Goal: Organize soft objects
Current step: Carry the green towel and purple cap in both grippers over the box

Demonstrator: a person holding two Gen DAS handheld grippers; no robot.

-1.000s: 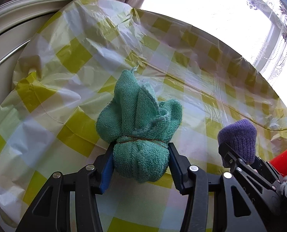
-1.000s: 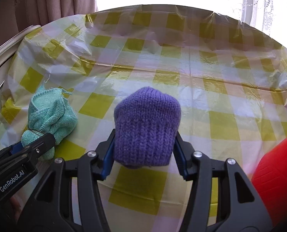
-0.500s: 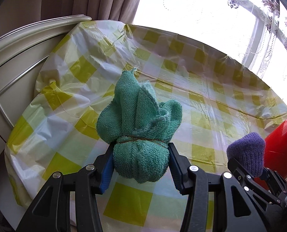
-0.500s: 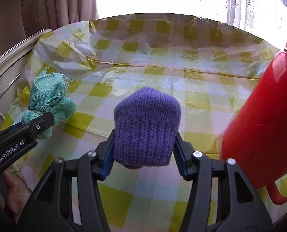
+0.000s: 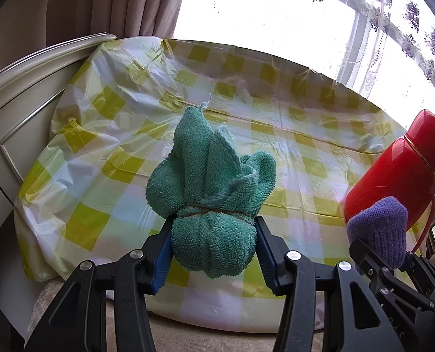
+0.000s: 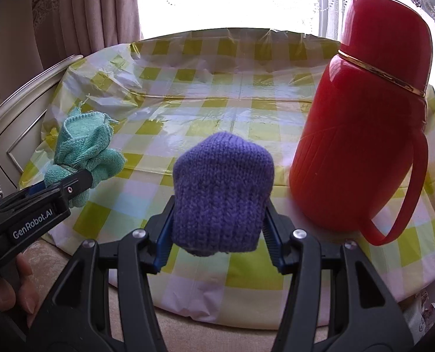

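2 soft things are held above the counter (image 5: 305,152): left gripper (image 5: 213,248) pinches a green towel (image 5: 211,182), right gripper (image 6: 216,224) pinches a purple knit (image 6: 222,190); red flask (image 6: 364,123) at 2 o'clock.

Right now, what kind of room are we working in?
Probably a room in a home, perhaps a living or dining room. A round table with a yellow checked plastic cloth holds a red thermos jug, and curtains hang at a bright window behind it.
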